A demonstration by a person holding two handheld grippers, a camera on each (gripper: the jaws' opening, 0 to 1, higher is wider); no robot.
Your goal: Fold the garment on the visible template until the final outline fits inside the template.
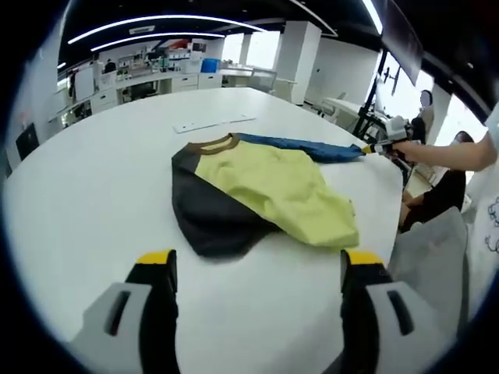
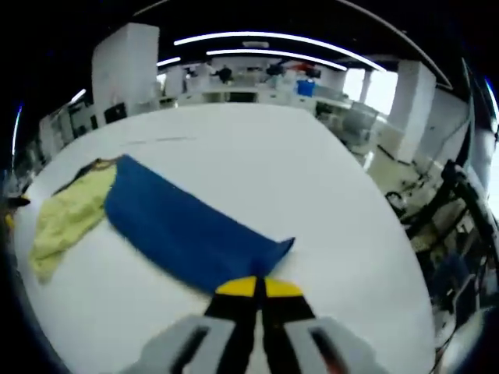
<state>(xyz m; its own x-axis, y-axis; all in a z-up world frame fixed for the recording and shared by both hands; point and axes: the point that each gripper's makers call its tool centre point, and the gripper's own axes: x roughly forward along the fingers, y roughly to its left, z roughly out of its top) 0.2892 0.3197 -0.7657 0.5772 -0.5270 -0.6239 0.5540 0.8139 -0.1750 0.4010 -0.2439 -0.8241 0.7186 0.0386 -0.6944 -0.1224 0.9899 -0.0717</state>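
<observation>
A shirt lies on the white table [image 1: 86, 195] with a yellow body [image 1: 284, 187], a brown collar [image 1: 214, 143] and a black sleeve [image 1: 207, 210] spread toward me. Its blue sleeve [image 1: 304, 146] is stretched out to the right, where my right gripper [image 1: 376, 146] pinches its end. In the right gripper view the blue sleeve [image 2: 179, 230] runs from the yellow body [image 2: 66, 218] down to my right gripper [image 2: 257, 287], whose jaws are shut on the cuff. My left gripper [image 1: 259, 261] hovers open in front of the shirt, nothing between its jaws.
A flat white sheet [image 1: 214, 122] lies on the table beyond the collar. A grey chair back [image 1: 429, 249] stands at the table's right edge, near a person's arm [image 1: 456, 153]. Desks and shelves [image 1: 148, 82] line the far side of the room.
</observation>
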